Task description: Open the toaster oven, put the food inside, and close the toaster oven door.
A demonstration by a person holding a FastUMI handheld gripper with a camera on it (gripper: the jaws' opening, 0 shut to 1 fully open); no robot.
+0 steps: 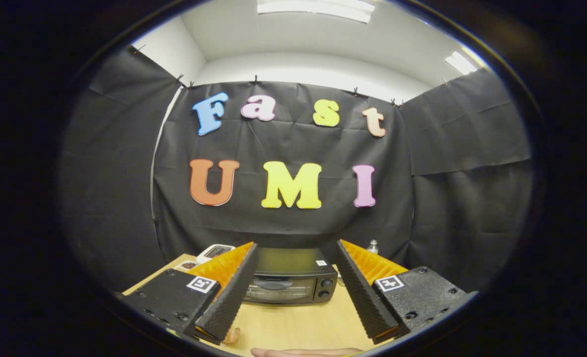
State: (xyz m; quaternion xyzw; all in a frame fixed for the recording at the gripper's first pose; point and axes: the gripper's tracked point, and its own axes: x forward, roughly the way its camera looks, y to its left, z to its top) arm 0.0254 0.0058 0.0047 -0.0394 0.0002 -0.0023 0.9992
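Wooden table (293,325) — light top, taken as ref. point. On table, far-left corner: white device w/ dark screen (214,252); just nearer, a small white item w/ dark contents (186,266), type unclear. Far-right side of table: clear bottle (372,246) upright, mostly hidden. Above table — white ceiling, light panels (316,7).

Black toaster oven (289,277), door closed, upright on table.
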